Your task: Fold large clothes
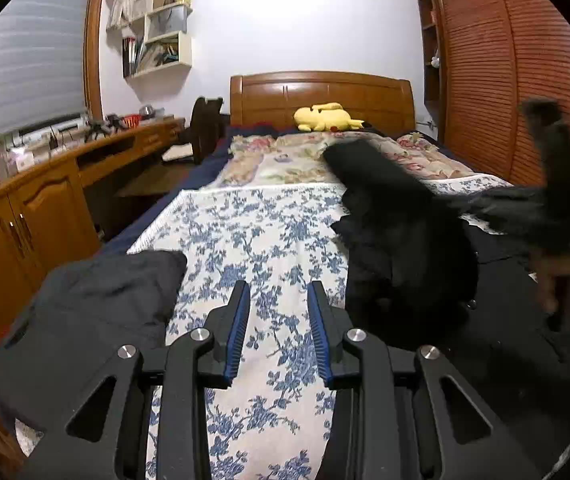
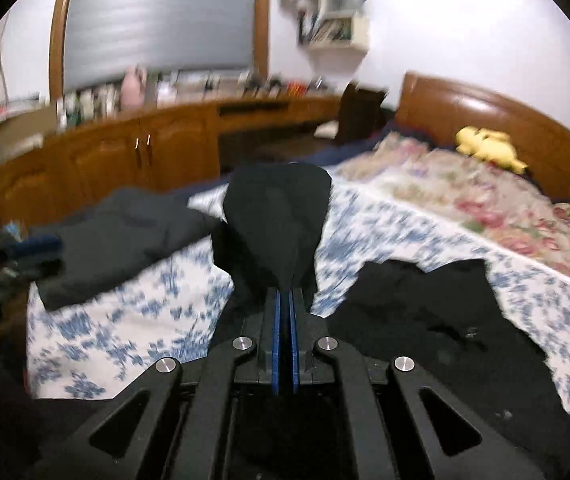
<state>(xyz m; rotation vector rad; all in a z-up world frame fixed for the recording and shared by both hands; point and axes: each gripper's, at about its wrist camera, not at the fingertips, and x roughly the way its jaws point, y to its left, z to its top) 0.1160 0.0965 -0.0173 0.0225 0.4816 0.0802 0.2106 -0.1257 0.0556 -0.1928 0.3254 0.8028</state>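
Note:
A large black garment (image 1: 401,240) lies crumpled on the right half of the bed, over the blue-flowered sheet (image 1: 253,232). My right gripper (image 2: 285,290) is shut on a fold of this black garment (image 2: 277,216), which rises as a hump in front of the jaws; the rest (image 2: 425,312) spreads to the right. My left gripper (image 1: 279,286) hovers open above bare sheet, with nothing between its blue pads. A person's hand (image 1: 565,292) shows blurred at the right edge of the left wrist view. A dark grey folded garment (image 1: 97,312) rests at the bed's left edge.
A yellow plush toy (image 1: 325,118) lies by the wooden headboard (image 1: 321,92). A flowered quilt (image 1: 285,156) covers the far half of the bed. Wooden cabinets (image 1: 25,220) with clutter on top run along the left. A slatted wardrobe (image 1: 505,80) stands on the right.

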